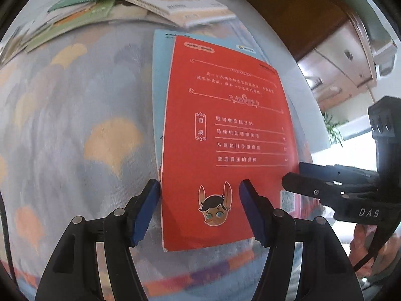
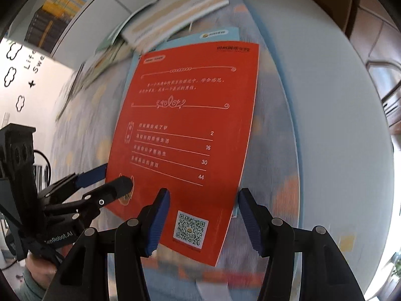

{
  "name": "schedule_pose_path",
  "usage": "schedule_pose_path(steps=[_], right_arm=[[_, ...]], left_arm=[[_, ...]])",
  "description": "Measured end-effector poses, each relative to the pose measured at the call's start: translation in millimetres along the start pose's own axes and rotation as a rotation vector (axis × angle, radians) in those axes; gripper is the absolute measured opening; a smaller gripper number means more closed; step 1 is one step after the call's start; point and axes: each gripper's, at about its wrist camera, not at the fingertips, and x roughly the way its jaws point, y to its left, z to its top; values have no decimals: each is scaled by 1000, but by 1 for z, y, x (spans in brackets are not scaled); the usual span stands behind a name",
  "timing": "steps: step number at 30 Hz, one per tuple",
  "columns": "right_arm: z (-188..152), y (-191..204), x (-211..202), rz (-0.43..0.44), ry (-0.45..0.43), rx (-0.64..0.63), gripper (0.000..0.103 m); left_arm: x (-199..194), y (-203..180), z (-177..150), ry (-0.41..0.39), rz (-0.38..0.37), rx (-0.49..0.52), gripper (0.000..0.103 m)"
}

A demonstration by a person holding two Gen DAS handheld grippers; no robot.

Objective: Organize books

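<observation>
- Lying flat at the middle of both views, the red book (image 1: 225, 138) shows its back cover, with white text, a contents list, a cartoon face with long ears at the lower left and a QR code at the lower right.
- It rests on top of a light blue book (image 1: 158, 87), whose edges stick out along the left and top of the red cover.
- Both sit on a counter (image 1: 62, 125) covered by a pale cloth with orange and grey fan shapes.
- The left claw (image 1: 199, 209) stands released, its blue pads either side of the red book's lower left part, around the cartoon face; I cannot tell whether they touch the cover.
- The right claw (image 2: 203, 219) also stands released, pads straddling the QR code at the book's lower right corner.
- A loose pile of other books (image 1: 140, 7), green and cream, lies at the top of the left view, well apart from the red one.
- Part of a hand (image 2: 40, 271) shows in the lower left of the right view.
</observation>
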Motion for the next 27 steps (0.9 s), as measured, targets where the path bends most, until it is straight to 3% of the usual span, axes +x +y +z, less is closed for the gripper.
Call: schedule_pose_path(steps=[5,8,12,14,16,22,27], right_arm=[[-18,-13,-6,45,46,26,56],[-20,-22,-13,131,33,89,56],[-17,-12,-23,211,1,70,55],[-8,-8,-26,77,-73,28,55],[1,-15,-20,11,-100,39,55],[30,-23,-11,58,-126,70,56],[23,-12,-22,50,-139,25,58]], left_arm=[[0,-4,-6,25,-28,-2,63],[3,-3,-3,41,-28,-20,63],[1,-5,0,19,-17,-3,63],[-3,-5,4,-4,2,3,63],[-2,-5,12,-28,5,0,63],[6,-11,24,-32,39,4,63],[7,-10,22,-43,49,-1,63]])
